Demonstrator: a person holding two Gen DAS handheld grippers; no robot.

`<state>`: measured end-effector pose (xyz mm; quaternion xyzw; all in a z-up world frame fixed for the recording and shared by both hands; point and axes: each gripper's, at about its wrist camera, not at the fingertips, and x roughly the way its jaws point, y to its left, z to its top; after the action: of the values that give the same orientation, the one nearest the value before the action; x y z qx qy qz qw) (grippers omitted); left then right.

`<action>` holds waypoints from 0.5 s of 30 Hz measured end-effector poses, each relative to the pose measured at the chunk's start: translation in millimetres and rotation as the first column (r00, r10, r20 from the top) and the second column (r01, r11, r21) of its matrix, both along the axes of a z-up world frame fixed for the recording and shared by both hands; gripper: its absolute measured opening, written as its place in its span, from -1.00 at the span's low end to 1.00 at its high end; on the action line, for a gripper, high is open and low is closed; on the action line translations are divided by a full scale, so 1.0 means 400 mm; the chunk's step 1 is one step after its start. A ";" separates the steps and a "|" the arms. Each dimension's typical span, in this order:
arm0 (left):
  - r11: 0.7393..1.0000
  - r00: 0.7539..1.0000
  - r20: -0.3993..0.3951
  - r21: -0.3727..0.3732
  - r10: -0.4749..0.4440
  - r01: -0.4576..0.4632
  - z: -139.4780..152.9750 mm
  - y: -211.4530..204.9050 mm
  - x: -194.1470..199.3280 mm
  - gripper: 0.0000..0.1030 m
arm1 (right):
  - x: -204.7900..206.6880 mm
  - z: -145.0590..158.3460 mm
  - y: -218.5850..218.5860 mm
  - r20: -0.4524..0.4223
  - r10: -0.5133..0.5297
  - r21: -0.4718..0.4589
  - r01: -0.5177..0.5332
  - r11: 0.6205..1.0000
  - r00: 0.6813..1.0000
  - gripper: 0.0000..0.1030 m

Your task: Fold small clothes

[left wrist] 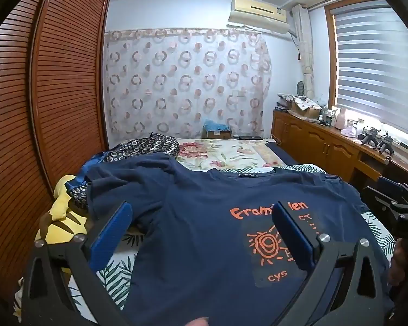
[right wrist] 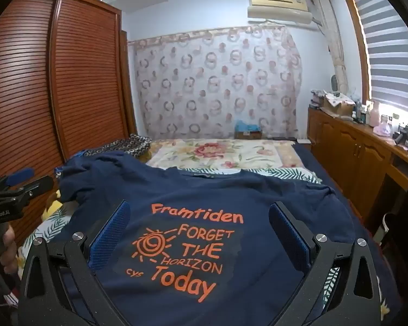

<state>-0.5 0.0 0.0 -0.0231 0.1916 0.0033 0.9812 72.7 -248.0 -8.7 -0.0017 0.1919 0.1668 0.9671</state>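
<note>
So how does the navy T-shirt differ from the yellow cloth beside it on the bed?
The navy T-shirt lies spread out flat, front up; the yellow cloth is bunched at the bed's edge by the wardrobe. The T-shirt carries orange lettering and a sun drawing; the yellow cloth shows no print. The T-shirt lies in front of both open grippers; the yellow cloth sits off to the side. Both rest on the leaf-print sheet.
</note>
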 end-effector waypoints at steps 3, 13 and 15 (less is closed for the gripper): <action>1.000 1.000 -0.004 -0.001 0.000 0.000 -0.001 -0.001 0.000 1.00 | -0.001 0.000 0.000 0.004 0.002 0.000 -0.002 1.000 1.000 1.00; 1.000 1.000 -0.009 0.009 0.003 -0.003 0.006 -0.006 0.001 1.00 | -0.001 -0.002 0.003 -0.001 0.002 0.010 -0.002 1.000 1.000 1.00; 1.000 1.000 -0.009 0.009 -0.001 0.001 0.005 -0.005 0.001 1.00 | -0.002 -0.001 0.000 -0.002 0.003 0.012 -0.003 1.000 1.000 1.00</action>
<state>-0.1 -2.1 2.0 -0.0187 0.1961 0.0038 0.9804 72.0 -247.8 -9.1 0.0043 0.1920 0.1693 0.9667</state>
